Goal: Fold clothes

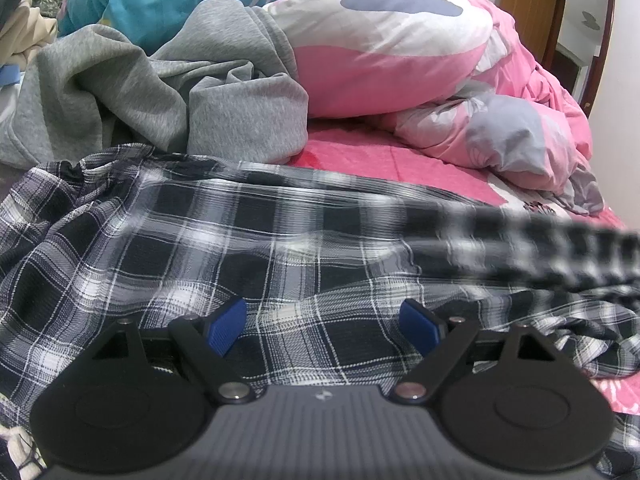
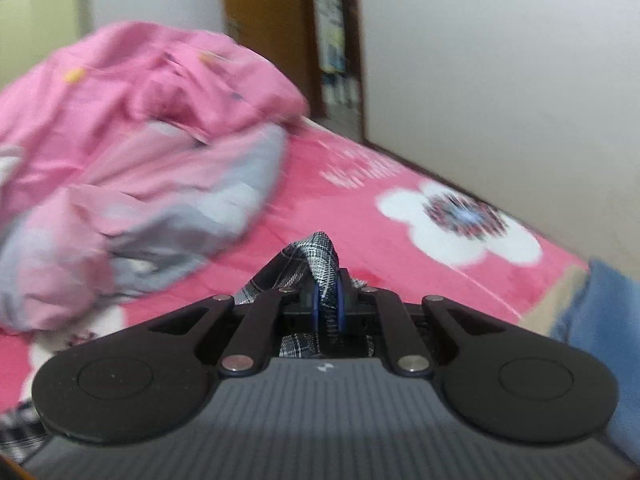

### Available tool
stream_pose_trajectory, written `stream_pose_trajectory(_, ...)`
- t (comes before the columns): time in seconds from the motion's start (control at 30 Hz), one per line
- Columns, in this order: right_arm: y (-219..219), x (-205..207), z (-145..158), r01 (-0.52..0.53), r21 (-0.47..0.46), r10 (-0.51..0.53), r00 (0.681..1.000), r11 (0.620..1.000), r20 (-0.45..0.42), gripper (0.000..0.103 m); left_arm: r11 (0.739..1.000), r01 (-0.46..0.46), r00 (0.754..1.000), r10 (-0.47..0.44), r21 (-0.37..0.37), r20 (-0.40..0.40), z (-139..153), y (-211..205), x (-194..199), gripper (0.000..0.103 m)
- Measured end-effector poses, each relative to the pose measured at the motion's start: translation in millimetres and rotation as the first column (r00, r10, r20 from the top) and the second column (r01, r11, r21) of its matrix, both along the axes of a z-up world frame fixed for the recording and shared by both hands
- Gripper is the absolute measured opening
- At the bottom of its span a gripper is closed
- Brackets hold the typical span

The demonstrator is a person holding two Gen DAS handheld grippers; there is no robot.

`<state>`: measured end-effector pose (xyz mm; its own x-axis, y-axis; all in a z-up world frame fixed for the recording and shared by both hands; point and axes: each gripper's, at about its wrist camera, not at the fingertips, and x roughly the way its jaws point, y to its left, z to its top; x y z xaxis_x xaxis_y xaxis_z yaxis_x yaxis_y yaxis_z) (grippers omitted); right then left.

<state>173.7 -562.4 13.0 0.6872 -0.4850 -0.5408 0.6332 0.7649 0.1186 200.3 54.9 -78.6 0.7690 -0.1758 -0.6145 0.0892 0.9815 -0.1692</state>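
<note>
Lying under the wide left tool (image 1: pixel 323 326), plaid shirt (image 1: pixel 192 232), corner pinched in right tool (image 2: pixel 327 300).

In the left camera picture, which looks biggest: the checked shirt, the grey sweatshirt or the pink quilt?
1. Checked shirt, though it lies nearest the camera.
2 and 3. Pink quilt and grey sweatshirt look too alike to rank.

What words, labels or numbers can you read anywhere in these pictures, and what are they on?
No text can be read.
White print on the pink bedsheet: too blurred to read.
Small white emblem on the right gripper body: a logo, no letters.
Plaid shirt and grey sweatshirt: no labels showing.
</note>
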Motion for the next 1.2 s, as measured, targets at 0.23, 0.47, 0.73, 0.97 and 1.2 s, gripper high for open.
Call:
stream_pose_trajectory(0.23, -21, 1, -31, 0.078, 0.030, -0.077, 0.997, 0.997, -0.023, 0.031, 1.000, -0.001, 1.000, 0.001, 0.002, 0.001, 0, -1, -1, 0.085)
stream_pose_trajectory(0.47, 36, 12, 1, -0.118, -0.016, 0.119, 0.991, 0.993, 0.065, 0.045, 1.000, -0.002, 1.000, 0.002, 0.001, 0.001, 1, -1, -1, 0.085)
stream_pose_trajectory(0.73, 264, 78, -3, -0.837, 0.015, 0.831, 0.540, 0.546, -0.132, 0.045, 1.000, -0.004, 1.000, 0.004, -0.004, 0.000, 2, 0, -1, 0.085)
stream_pose_trajectory(0.97, 371, 140, -48, -0.962, 0.016, 0.898, 0.248, 0.272, -0.364, 0.048, 1.000, -0.003, 1.000, 0.003, -0.005, 0.000, 4, 1, 0, 0.085)
stream_pose_trajectory(1.2, 386, 159, -70, -0.967, 0.138, 0.906, 0.145, 0.216, -0.398, 0.021, 1.000, -0.004, 1.000, 0.004, 0.001, 0.001, 6, 1, -1, 0.085)
